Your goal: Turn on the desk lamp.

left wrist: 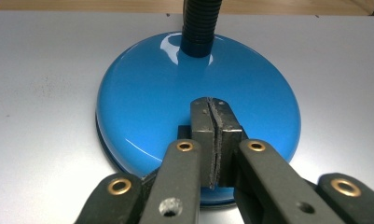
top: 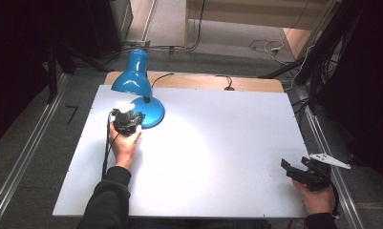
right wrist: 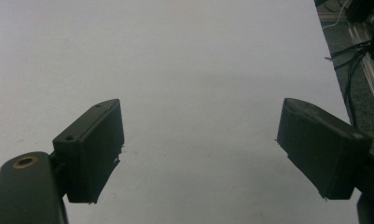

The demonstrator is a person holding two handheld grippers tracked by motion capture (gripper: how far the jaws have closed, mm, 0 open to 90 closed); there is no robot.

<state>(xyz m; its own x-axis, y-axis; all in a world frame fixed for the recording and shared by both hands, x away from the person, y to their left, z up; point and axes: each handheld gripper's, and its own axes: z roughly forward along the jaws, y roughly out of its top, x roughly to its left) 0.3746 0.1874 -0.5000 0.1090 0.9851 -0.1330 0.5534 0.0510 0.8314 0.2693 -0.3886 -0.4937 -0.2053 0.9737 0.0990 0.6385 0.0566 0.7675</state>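
Note:
A blue desk lamp (top: 132, 76) stands at the table's far left, with its shade bent down and a bright pool of light beneath it. Its round blue base (left wrist: 147, 93) and black flexible neck (left wrist: 201, 23) are close in the left gripper view. My left gripper (top: 131, 116) is shut, with nothing between its jaws. Its closed tips (left wrist: 214, 105) are over the near middle of the base; I cannot tell whether they touch it. My right gripper (top: 295, 163) hovers low at the table's near right corner, open (right wrist: 198, 126) with only bare table between its jaws.
The white table top (top: 218, 143) stretches wide between the two grippers. A black cable (top: 227, 83) enters at the back edge. Metal rails (top: 17, 171) run along the floor on both sides. More cables lie on the floor at the far right (right wrist: 357, 70).

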